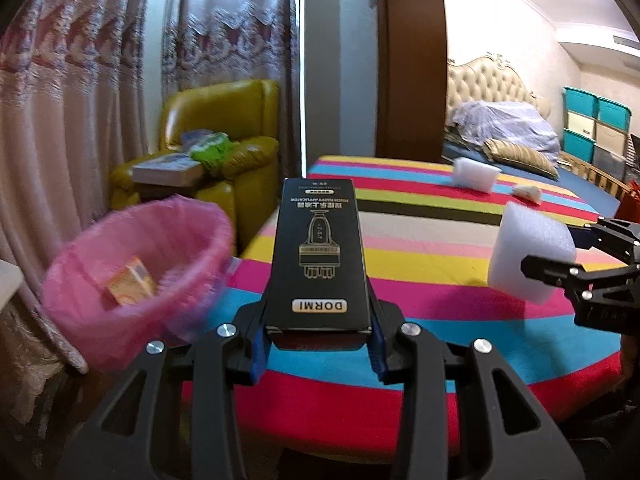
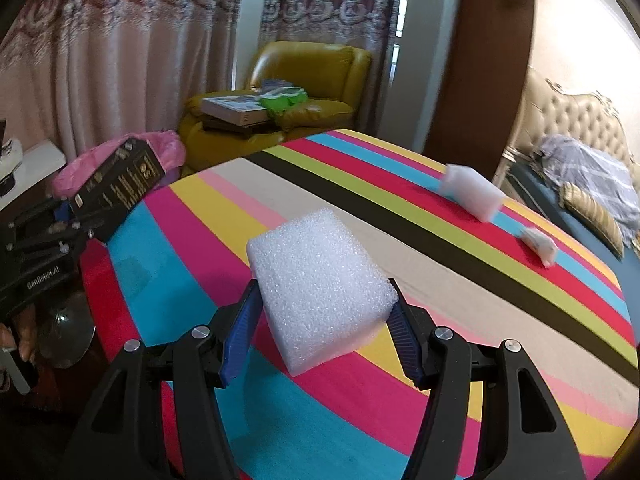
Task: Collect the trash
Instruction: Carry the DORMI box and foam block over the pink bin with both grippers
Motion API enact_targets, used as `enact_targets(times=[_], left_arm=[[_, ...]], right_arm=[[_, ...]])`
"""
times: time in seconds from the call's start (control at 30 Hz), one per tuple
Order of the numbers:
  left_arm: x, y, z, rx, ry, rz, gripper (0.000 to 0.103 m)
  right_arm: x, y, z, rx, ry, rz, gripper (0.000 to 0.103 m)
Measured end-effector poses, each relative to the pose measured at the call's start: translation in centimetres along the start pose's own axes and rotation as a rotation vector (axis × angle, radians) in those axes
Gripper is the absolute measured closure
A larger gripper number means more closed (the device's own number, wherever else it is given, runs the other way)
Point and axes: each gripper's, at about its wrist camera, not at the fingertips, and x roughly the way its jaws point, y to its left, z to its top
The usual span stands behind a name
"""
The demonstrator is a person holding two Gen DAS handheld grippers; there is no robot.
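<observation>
At lower centre of the left wrist view, my left gripper (image 1: 318, 344) is clamping the near end of the black box (image 1: 318, 252), jaws closed to the box's width, the box sticking out level ahead of me. Left of it, at mid-left of the frame, the pink bin (image 1: 136, 264) is sitting with an orange carton (image 1: 130, 286) already inside. At lower centre of the right wrist view, my right gripper (image 2: 320, 334) is pinching a foam block (image 2: 320, 288), jaws fairly wide and pressing its sides. I am judging the step as dropping the box first: I should be swinging left until the box is over the bin's mouth, tipping it down, then letting go. More foam (image 2: 474, 192) and a scrap (image 2: 540, 242) are lying on the striped table (image 2: 280, 420) at upper right.
</observation>
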Motion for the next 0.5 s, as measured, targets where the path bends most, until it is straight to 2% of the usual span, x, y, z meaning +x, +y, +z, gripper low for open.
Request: enact_targets(times=[0.5], left_arm=[[-2.3, 10.4, 1.6, -0.095, -0.037, 0.136, 0.065]], right_arm=[[3.4, 8.9, 6.1, -0.166, -0.019, 0.163, 0.044]])
